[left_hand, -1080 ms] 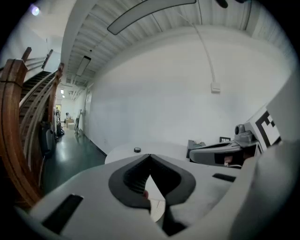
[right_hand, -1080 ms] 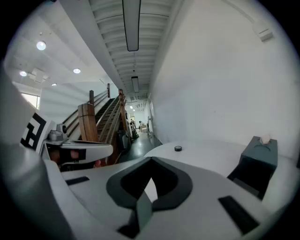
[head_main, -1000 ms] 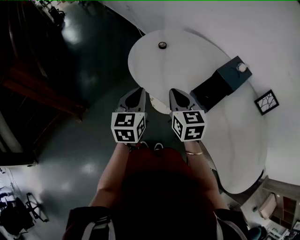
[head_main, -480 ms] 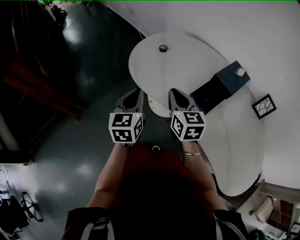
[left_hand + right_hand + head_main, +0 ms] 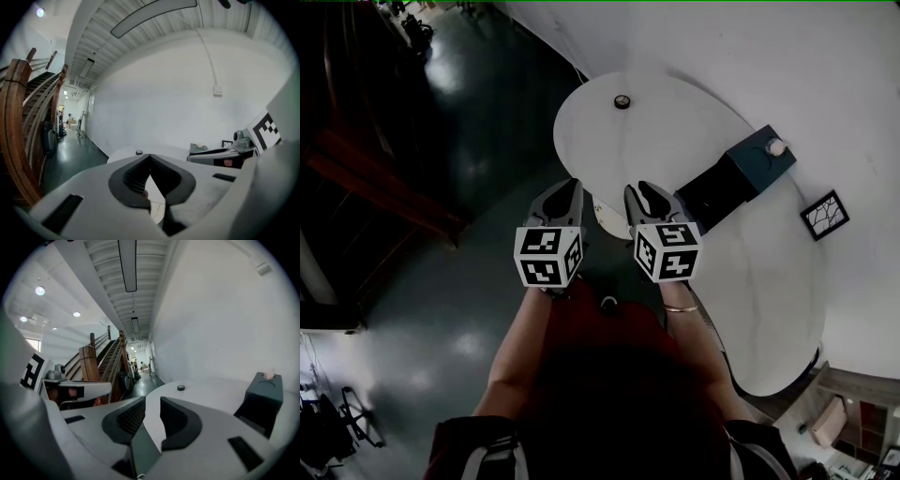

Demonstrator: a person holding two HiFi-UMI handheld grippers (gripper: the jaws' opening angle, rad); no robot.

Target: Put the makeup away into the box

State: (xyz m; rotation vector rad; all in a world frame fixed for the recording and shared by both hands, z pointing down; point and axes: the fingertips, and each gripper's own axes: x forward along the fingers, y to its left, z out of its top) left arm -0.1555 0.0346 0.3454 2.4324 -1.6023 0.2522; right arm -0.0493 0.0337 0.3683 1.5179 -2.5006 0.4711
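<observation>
A small round dark makeup pot sits alone at the far end of the white table; it also shows in the right gripper view and the left gripper view. The dark box stands open at the right, with a small pale item on its raised lid. My left gripper hangs at the table's near edge, shut, with nothing in it. Beside it my right gripper is opening, a narrow gap between its jaws and nothing in them. Both are well short of the pot and the box.
A small black-framed tile lies on the table to the right of the box. A white wall runs behind the table. Dark glossy floor and a wooden stair rail lie to the left.
The right gripper's jaws have parted a little from shut. Both grippers have stayed at the table's near edge; only the head view has shifted slightly.
</observation>
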